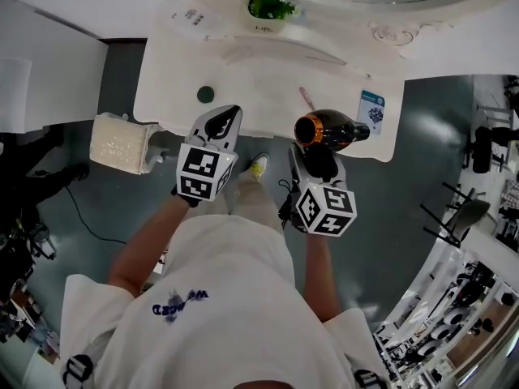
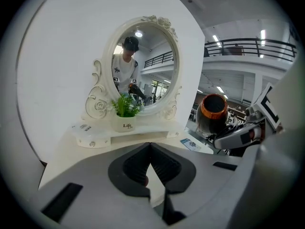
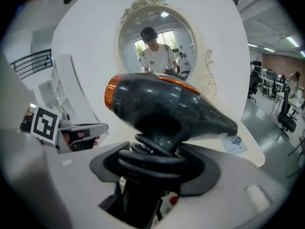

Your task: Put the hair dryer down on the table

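A black hair dryer [image 1: 328, 130] with an orange ring round its wide end hangs over the front edge of the white dressing table [image 1: 243, 79], right of the middle. My right gripper [image 1: 317, 159] is shut on its handle, which has the black cord wound round it [image 3: 153, 155]. In the right gripper view the dryer body [image 3: 167, 109] lies crosswise above the jaws, nozzle to the right. My left gripper [image 1: 229, 113] hovers beside it to the left over the same edge, pads together at the tip [image 2: 150, 149] with nothing between them. The dryer [image 2: 213, 113] also shows at the right of the left gripper view.
On the table stand an oval mirror [image 2: 143, 66] and a small potted plant [image 1: 266, 2] at the back. A dark round disc [image 1: 205, 94], a pink pen [image 1: 306, 98] and a blue-and-white card [image 1: 371, 108] lie nearer the front. A white padded stool [image 1: 120, 143] stands left of the table.
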The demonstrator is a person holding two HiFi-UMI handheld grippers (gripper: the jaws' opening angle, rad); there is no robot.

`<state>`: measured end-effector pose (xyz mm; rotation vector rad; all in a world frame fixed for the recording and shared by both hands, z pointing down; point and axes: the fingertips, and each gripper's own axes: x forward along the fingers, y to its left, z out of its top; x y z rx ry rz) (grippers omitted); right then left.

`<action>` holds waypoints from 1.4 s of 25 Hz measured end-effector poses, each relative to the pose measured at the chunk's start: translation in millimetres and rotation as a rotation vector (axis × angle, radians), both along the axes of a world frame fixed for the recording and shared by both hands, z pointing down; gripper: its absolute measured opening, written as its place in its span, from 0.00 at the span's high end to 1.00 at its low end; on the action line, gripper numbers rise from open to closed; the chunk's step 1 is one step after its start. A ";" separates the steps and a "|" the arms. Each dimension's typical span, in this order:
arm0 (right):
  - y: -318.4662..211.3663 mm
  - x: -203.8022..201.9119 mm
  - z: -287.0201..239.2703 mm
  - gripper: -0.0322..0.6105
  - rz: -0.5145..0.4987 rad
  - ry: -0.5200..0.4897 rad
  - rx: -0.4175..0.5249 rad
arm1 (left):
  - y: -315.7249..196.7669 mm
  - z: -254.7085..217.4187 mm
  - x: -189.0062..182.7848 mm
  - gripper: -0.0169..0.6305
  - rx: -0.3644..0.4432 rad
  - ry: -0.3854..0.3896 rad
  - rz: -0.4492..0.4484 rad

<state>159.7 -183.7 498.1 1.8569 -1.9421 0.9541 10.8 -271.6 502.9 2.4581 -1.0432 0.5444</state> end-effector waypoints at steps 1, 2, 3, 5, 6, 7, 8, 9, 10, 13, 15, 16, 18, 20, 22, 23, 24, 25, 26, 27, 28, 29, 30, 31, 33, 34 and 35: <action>-2.5 0.3 3.2 0.46 -0.002 0.004 0.001 | -3.6 1.9 0.4 0.96 0.001 0.005 -0.001; -3.6 0.7 6.9 0.46 -0.007 0.011 -0.003 | -6.4 4.3 0.4 0.96 -0.003 0.013 -0.007; -3.7 0.5 10.9 0.46 -0.013 0.017 -0.011 | -8.4 7.0 -0.1 0.96 -0.011 0.023 -0.016; -7.4 -1.8 17.8 0.46 -0.024 0.016 -0.023 | -16.7 10.9 -1.2 0.96 -0.019 0.032 -0.028; -11.0 -3.4 20.6 0.46 -0.026 0.011 -0.024 | -22.8 11.6 -1.0 0.96 -0.015 0.029 -0.028; -14.5 -4.8 23.2 0.46 -0.028 0.006 -0.023 | -28.9 12.0 -0.4 0.96 -0.008 0.025 -0.025; -17.6 -5.5 25.8 0.46 -0.031 0.003 -0.024 | -34.8 12.5 0.3 0.96 -0.001 0.023 -0.025; -20.7 -5.8 28.4 0.46 -0.036 0.003 -0.025 | -40.6 13.3 0.6 0.96 0.003 0.023 -0.030; -24.1 -5.8 30.8 0.46 -0.042 0.006 -0.025 | -46.6 14.5 0.4 0.96 0.006 0.026 -0.040; -36.1 -5.2 36.8 0.46 -0.052 0.011 -0.020 | -62.2 20.6 -0.4 0.96 0.011 0.031 -0.062; -42.6 -4.0 41.0 0.46 -0.052 0.012 -0.017 | -67.9 26.0 1.1 0.96 0.011 0.028 -0.060; -44.8 -3.3 43.5 0.46 -0.053 0.012 -0.018 | -69.1 28.6 1.8 0.96 0.007 0.029 -0.058; -50.3 -1.7 48.7 0.46 -0.055 0.015 -0.022 | -71.6 32.5 2.8 0.96 -0.002 0.035 -0.057; -58.6 1.9 53.1 0.46 -0.055 0.018 -0.023 | -76.1 36.0 5.0 0.96 -0.005 0.039 -0.059; -65.9 6.0 57.4 0.46 -0.052 0.020 -0.024 | -79.4 41.5 8.1 0.96 -0.008 0.039 -0.059; -69.2 7.5 59.7 0.46 -0.050 0.020 -0.025 | -80.7 44.9 9.4 0.96 -0.010 0.037 -0.058; -72.4 8.4 62.3 0.46 -0.049 0.020 -0.026 | -81.9 48.4 10.4 0.96 -0.011 0.036 -0.056; -75.5 8.9 65.1 0.46 -0.048 0.021 -0.028 | -82.9 52.0 11.2 0.96 -0.013 0.035 -0.054; -78.4 8.9 68.2 0.46 -0.049 0.021 -0.030 | -83.8 55.3 11.8 0.96 -0.015 0.035 -0.051; -81.1 8.7 71.3 0.46 -0.051 0.021 -0.033 | -84.7 58.3 12.3 0.96 -0.018 0.035 -0.049; -83.6 8.2 74.4 0.46 -0.054 0.022 -0.037 | -85.7 60.9 12.7 0.96 -0.020 0.035 -0.046; -86.0 7.8 77.4 0.46 -0.057 0.022 -0.040 | -86.8 63.2 13.3 0.96 -0.022 0.034 -0.044; -88.4 7.6 80.5 0.46 -0.059 0.023 -0.044 | -88.2 65.4 14.1 0.96 -0.025 0.034 -0.042; -90.8 7.6 83.6 0.46 -0.061 0.023 -0.048 | -89.9 67.4 15.2 0.96 -0.026 0.034 -0.040; -95.9 7.7 90.0 0.46 -0.063 0.022 -0.055 | -93.5 71.6 17.6 0.96 -0.028 0.034 -0.037; -98.5 7.8 93.2 0.46 -0.064 0.021 -0.059 | -95.4 73.6 18.7 0.96 -0.028 0.034 -0.037; -101.1 7.9 96.6 0.46 -0.064 0.020 -0.063 | -97.5 75.8 19.9 0.96 -0.029 0.035 -0.038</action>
